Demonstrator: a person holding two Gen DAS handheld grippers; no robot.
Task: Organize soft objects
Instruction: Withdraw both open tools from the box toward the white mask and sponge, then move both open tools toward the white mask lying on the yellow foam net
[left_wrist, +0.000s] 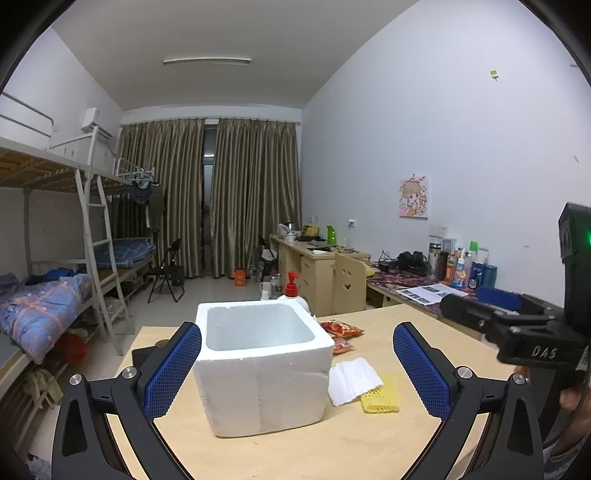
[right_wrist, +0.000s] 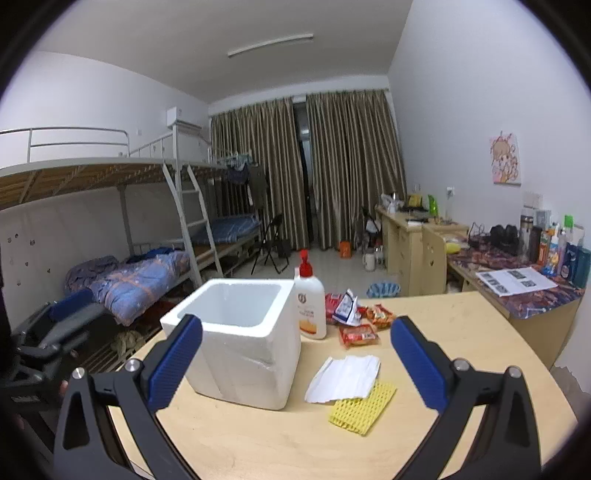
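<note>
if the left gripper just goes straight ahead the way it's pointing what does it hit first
Most likely the white foam box. It sits on the table directly between the open fingers of the left gripper, its near wall facing the camera. Depth is hard to judge, and the gripper may be slightly above it.

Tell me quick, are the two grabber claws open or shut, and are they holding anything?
Left gripper: open, holding nothing, aimed at the white square foam box.
Right gripper: open, holding nothing, above the round pale wooden table.

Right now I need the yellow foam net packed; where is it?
The yellow foam net lies on the table, right of the foam box, partly under the white sheet.
</note>
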